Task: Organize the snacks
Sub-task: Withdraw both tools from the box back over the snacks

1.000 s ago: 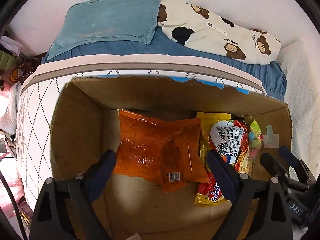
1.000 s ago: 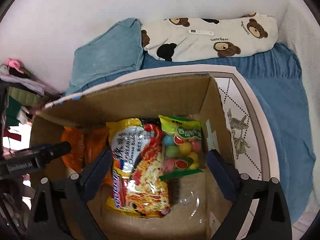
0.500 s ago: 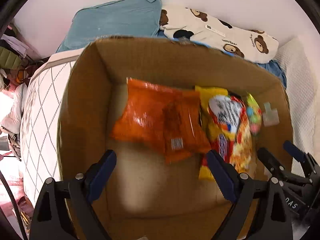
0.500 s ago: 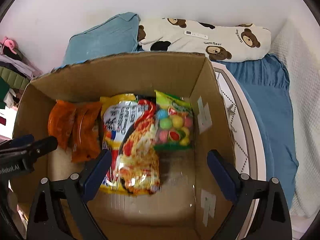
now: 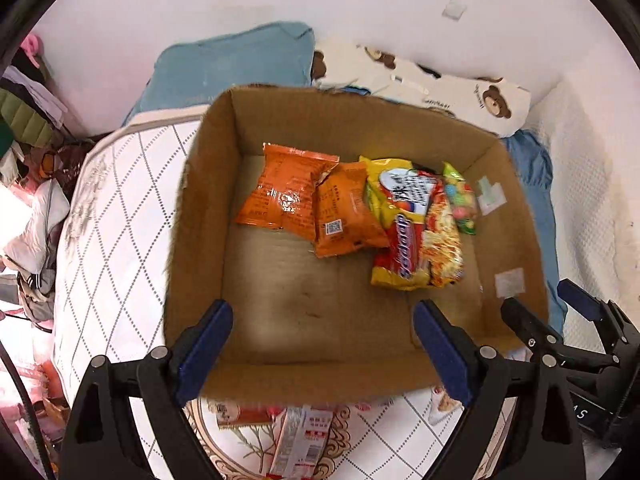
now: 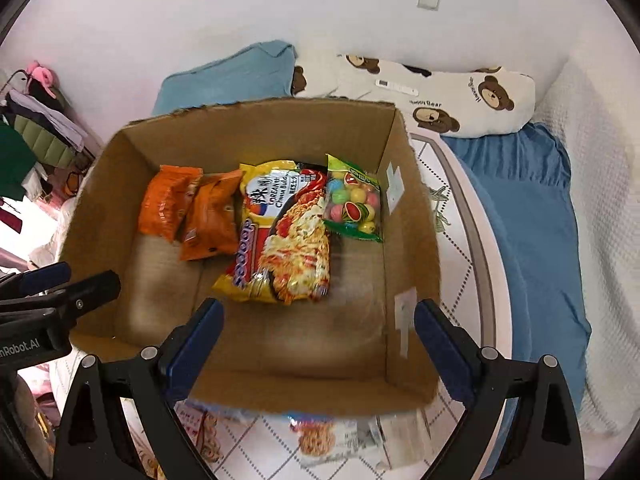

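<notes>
An open cardboard box stands on a quilted white mattress. At the back of its floor lie two orange snack packets, a yellow noodle packet and a green bag of coloured candy balls. My left gripper hangs open and empty above the box's near side. The right gripper is open and empty too, over the near right part of the box. Each gripper shows at the edge of the other's view.
More snack packets lie on the mattress just in front of the box, partly hidden by its near wall. Behind it are a teal pillow, a bear-print pillow and a blue sheet. Clothes pile up at the left.
Both grippers have drawn back and risen from inside the box. The whole box now shows, and packets on the mattress in front of it have come into view.
</notes>
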### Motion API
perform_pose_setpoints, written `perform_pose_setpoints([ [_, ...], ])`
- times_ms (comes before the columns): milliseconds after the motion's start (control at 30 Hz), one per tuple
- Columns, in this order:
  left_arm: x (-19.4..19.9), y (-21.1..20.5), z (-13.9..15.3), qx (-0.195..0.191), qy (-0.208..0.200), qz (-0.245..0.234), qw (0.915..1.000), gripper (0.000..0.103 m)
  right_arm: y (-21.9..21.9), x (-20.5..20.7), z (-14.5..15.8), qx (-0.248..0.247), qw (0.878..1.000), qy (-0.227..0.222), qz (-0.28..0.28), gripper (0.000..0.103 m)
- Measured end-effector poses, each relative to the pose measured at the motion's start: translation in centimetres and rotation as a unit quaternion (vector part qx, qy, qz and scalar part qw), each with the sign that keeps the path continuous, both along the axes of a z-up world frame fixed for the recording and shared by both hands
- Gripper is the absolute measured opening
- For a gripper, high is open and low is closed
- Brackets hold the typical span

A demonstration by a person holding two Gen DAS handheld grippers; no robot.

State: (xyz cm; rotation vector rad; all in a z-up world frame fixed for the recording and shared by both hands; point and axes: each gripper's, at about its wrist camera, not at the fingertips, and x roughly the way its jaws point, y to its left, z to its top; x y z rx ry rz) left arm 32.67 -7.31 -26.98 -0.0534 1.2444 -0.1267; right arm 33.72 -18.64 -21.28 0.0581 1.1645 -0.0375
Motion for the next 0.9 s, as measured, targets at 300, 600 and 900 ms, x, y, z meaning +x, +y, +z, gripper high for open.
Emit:
perform_pose_setpoints([
  [300, -6.1, -0.3, 3.9, -0.005, -0.044, -0.011, 0.9990, 0.093, 1.0, -5.9, 4.2, 0.003, 0.999, -0.047, 0.003, 0.098],
  [600, -12.3, 0.0, 4.5, -0.011, -0.046, -0.018, 0.9987, 0.093, 0.1, -12.6, 4.7, 0.045, 0.998, -0.045, -0.010, 0.098],
  [900, -18.8, 0.7, -4.6, 0.028, 0.056, -0.037, 0.9974, 0.093, -6.0, -22.0, -2.9, 0.067, 0.993, 0.044, -0.087, 0.098],
])
